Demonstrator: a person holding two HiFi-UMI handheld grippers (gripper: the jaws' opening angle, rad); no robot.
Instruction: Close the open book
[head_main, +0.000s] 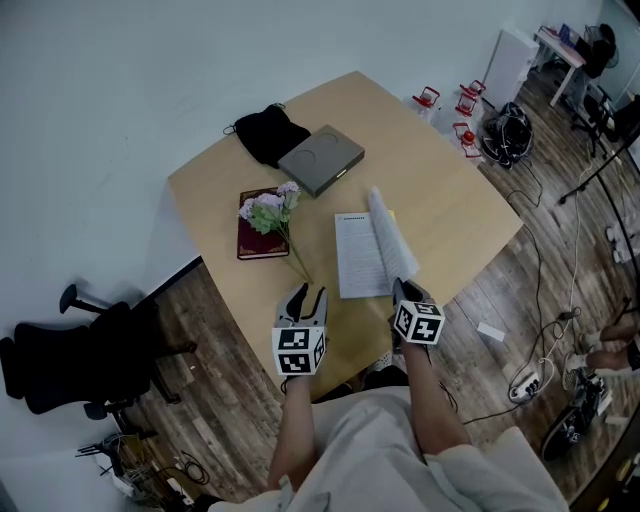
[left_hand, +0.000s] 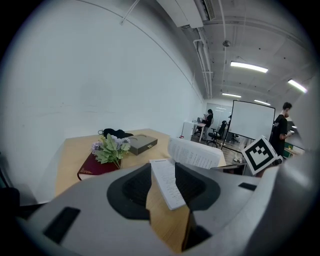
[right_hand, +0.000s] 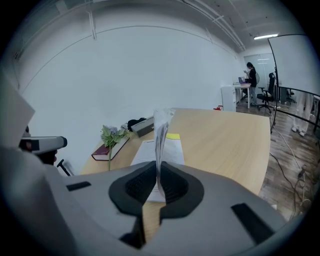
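Right gripper view: right fingers (right_hand: 134, 189) tight on raised book pages (right_hand: 161, 131); left fingers (left_hand: 134, 189) apart, empty.

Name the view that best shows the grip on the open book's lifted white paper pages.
The right gripper view: the lifted white pages stand edge-on, pinched between the right gripper's jaws. The head view shows them from above, curving over the flat page; the left gripper view shows their printed face side-on.

Left gripper (head_main: 308, 294) gapes; right gripper (head_main: 404, 287) pinches pages (head_main: 391, 243).
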